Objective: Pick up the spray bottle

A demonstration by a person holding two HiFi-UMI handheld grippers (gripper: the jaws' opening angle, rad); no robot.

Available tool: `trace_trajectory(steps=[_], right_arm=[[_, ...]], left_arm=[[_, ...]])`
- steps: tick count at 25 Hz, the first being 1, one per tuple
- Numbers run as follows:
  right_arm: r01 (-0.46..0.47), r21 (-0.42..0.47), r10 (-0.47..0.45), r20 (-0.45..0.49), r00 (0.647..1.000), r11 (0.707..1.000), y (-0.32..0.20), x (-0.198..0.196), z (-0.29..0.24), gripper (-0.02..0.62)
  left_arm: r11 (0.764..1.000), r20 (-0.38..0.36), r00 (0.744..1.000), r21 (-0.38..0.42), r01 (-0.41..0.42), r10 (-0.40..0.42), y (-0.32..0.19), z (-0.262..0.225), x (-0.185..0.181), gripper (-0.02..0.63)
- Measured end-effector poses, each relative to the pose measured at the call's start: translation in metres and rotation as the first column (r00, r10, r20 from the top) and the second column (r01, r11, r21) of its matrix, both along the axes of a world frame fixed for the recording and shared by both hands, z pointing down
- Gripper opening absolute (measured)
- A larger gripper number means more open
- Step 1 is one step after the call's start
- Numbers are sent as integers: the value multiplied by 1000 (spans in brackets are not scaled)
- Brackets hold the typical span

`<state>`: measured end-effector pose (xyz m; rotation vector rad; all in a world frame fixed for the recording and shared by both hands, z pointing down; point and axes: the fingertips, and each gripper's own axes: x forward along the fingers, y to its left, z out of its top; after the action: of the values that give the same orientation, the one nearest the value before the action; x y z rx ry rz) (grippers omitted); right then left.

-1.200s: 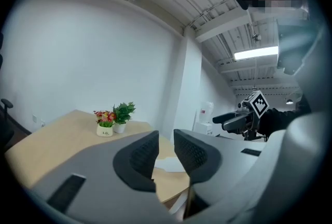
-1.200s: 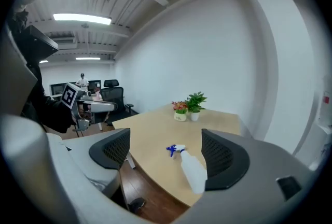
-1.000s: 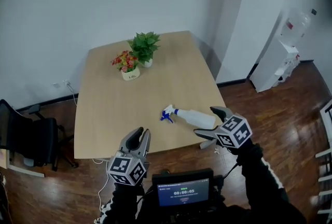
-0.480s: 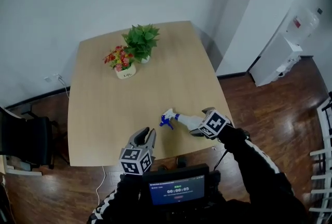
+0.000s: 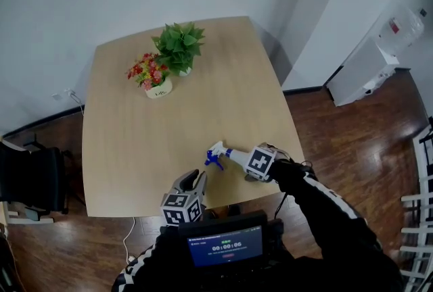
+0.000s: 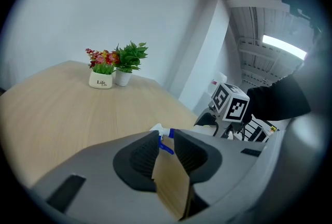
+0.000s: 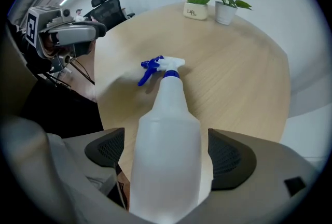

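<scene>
The spray bottle point(image 5: 235, 155), white with a blue trigger head, lies on its side near the front right of the wooden table point(image 5: 135, 142). My right gripper point(image 5: 256, 169) points down over its body. In the right gripper view the bottle point(image 7: 168, 129) lies between the wide-open jaws, and a gap shows on each side between pad and bottle. My left gripper point(image 5: 191, 180) hovers at the table's front edge, left of the bottle. Its jaws stand barely apart with nothing in them, and the bottle's head point(image 6: 158, 129) shows just beyond the tips.
A white pot of red flowers point(image 5: 154, 81) and a green potted plant point(image 5: 177, 47) stand at the far side of the table. A black chair point(image 5: 34, 182) is to the left, a water dispenser point(image 5: 379, 47) at the far right. A small screen point(image 5: 220, 247) hangs at my chest.
Both grippers have come down toward the table. The right one swung from level to pointing down and now straddles the bottle's body. The bottle has not moved.
</scene>
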<state>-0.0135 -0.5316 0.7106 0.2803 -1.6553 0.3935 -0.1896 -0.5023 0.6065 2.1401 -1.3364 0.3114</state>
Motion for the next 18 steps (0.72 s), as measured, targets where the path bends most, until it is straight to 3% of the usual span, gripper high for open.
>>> trace_trajectory(steps=[4, 7, 11, 18], right_arm=[[-5, -15, 5, -13, 1000, 1000, -2, -4, 13, 477], [-19, -16, 18, -26, 999, 1000, -2, -3, 23, 429], [-45, -24, 44, -51, 998, 999, 3, 0, 36, 429], [-79, -3, 79, -14, 997, 997, 1, -8, 42, 414]], left_arm=[[1000, -8, 1000, -4, 4, -4, -5, 3, -2, 101], [1000, -13, 1000, -5, 13, -13, -6, 5, -5, 101], [999, -22, 999, 4, 38, -38, -9, 3, -13, 101], [999, -45, 998, -4, 48, -49, -6, 6, -18, 101]])
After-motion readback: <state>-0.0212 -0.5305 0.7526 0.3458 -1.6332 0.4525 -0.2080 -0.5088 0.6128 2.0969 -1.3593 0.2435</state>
